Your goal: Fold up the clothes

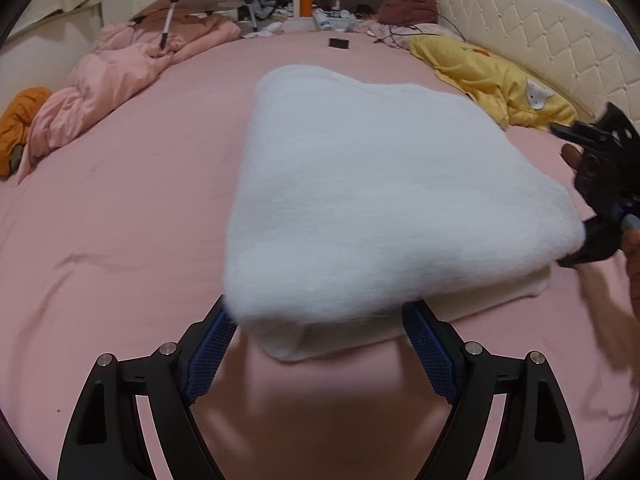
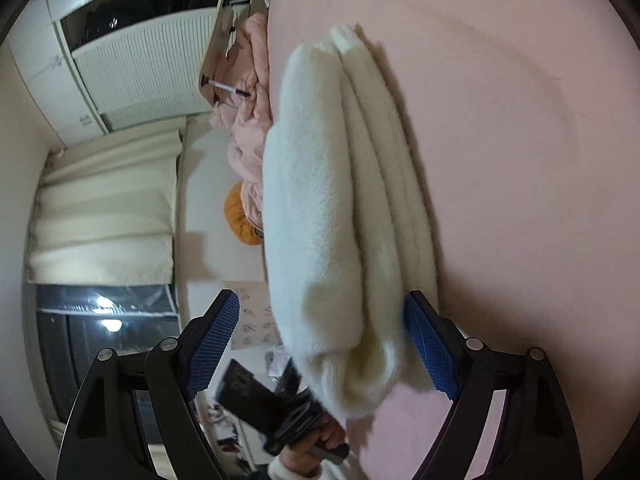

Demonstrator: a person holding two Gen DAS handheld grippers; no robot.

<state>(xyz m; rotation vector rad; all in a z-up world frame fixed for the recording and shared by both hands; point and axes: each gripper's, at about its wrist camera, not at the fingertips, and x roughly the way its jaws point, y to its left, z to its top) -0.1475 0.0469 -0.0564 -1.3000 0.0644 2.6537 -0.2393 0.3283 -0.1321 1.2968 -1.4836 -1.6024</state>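
A folded white fluffy garment (image 1: 380, 184) lies on the pink bed sheet (image 1: 120, 220); its upper layer is blurred and sits a little above a cream lower layer. My left gripper (image 1: 320, 312) is open at the garment's near edge, which reaches between its blue pads (image 1: 212, 344). My right gripper (image 1: 558, 196) is at the garment's right side, held by a hand. In the right wrist view the picture is rolled sideways. There the garment (image 2: 320, 200) runs between the wide jaws of my right gripper (image 2: 320, 300), and the left pad (image 2: 216, 332) stands clear of it. The left gripper (image 2: 276, 392) shows below, in a hand.
A crumpled pink duvet (image 1: 120, 72) and an orange bundle (image 1: 20, 128) lie at the left. A yellow blanket (image 1: 492, 76) rests against the padded headboard (image 1: 540, 32). A folding lap table (image 1: 200, 4) and a small black item (image 1: 339, 43) sit at the far end.
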